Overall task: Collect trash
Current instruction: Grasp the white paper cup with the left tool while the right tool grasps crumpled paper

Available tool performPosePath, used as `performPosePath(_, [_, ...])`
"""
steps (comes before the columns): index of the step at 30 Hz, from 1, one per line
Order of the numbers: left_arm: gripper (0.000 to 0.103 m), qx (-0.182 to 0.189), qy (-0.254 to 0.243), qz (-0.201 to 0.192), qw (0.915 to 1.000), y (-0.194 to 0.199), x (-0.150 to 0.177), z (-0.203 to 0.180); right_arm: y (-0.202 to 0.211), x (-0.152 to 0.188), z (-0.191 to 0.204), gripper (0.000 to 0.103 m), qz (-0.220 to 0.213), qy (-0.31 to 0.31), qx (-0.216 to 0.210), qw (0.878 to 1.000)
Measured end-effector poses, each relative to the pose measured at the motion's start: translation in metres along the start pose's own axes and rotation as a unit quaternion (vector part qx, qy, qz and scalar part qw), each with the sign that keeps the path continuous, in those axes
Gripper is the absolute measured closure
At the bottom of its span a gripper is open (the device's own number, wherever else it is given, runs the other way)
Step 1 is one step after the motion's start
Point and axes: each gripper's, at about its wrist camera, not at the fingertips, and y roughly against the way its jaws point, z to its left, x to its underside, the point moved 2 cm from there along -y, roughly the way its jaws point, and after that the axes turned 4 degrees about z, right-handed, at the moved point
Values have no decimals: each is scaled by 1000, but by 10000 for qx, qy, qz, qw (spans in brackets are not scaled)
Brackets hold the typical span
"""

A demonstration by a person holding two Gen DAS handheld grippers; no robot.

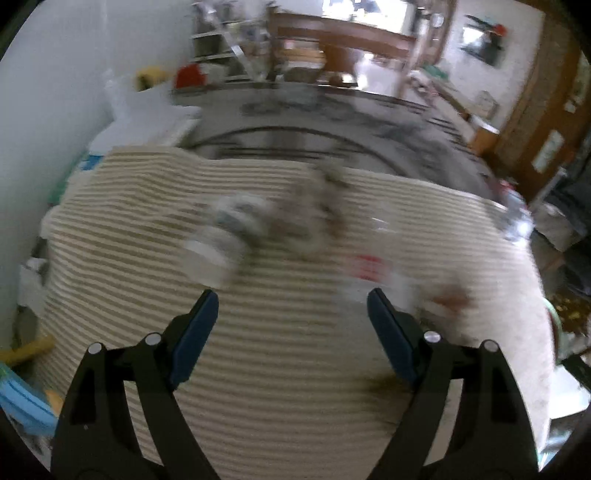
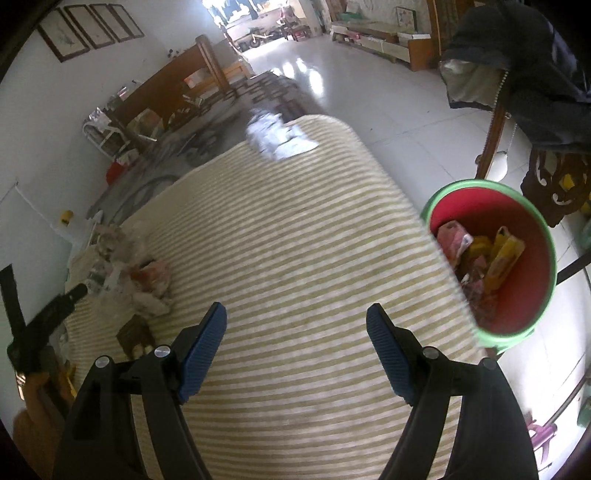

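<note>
Striped surface (image 2: 295, 240); red bucket (image 2: 532, 295) beside it holds wrappers (image 2: 480, 254). Both grippers' fingers (image 1: 195, 332) (image 2: 203, 347) spread, empty.

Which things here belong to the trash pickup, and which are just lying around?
Part of the job:
- crumpled wrappers on the striped cloth
- white plastic sheet at the cloth's far end
- red bin with a green rim, already holding wrappers
- left gripper and right gripper, both open and empty

Just lying about:
- framed pictures
- dark jacket
</note>
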Motion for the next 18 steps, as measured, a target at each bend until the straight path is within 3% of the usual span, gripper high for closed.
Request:
performPosePath(5, [23,4,135,326,9994,-37,-34,48,-6,11,29,27,1,3,27,10000])
performPosePath(10, [23,243,-14,811,9964,-77,-47,56,-3,21,50,27,-59,9,135,9999])
performPosePath(11, [24,321,-52,923,9952,-86,-47,55,-2,22,53,27,-86,1,170,9998])
performPosePath(12, [34,364,-102,1034,9939,-93,-46,54,0,23,56,27,-110,0,192,9998])
performPosePath(18, [35,714,67,798,9942,-80,-33,62,3,9,87,27,-319,190,235,9990])
